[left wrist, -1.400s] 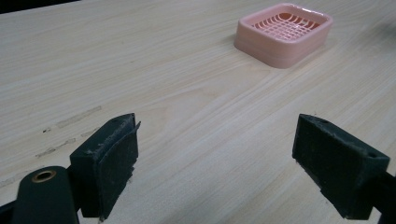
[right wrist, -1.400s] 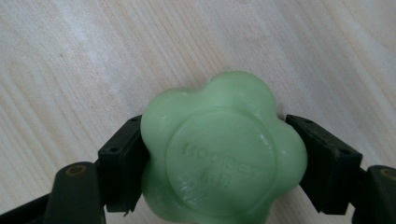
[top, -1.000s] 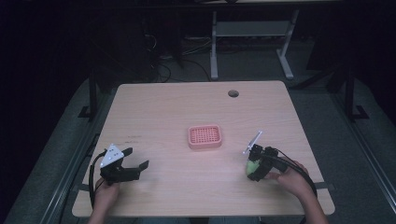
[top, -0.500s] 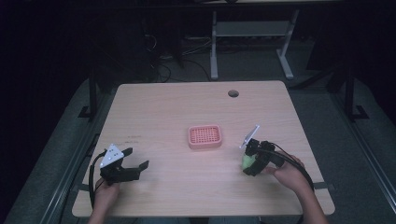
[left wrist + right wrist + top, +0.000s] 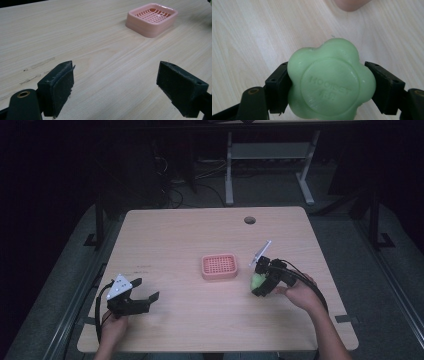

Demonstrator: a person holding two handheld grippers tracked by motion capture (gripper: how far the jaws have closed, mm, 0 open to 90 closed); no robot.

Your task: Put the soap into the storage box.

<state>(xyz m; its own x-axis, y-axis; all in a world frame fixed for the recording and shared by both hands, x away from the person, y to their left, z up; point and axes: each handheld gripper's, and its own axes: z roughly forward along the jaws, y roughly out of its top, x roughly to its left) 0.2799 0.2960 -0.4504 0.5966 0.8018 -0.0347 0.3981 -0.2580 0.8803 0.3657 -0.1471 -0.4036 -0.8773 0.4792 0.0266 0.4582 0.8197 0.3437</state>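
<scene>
A green flower-shaped soap (image 5: pixel 331 79) with raised lettering sits between the jaws of my right gripper (image 5: pixel 332 85), which is shut on it. From above, the green soap (image 5: pixel 257 281) and right gripper (image 5: pixel 261 282) hang just right of a pink slotted soap dish (image 5: pixel 218 266) at the table's middle. My left gripper (image 5: pixel 145 295) rests near the front left of the wooden table (image 5: pixel 190 232), open with nothing between its pads (image 5: pixel 60 85). The pink soap dish (image 5: pixel 151 18) lies ahead of it, far off to the right.
A round cable hole (image 5: pixel 249 220) is near the table's far edge. Faint scuff marks (image 5: pixel 37 66) streak the wood by the left gripper. Desk legs (image 5: pixel 229 170) and cables stand on the dark floor behind the table.
My right gripper has carried the green soap leftward, closer to the pink dish. The left gripper has stayed put.
</scene>
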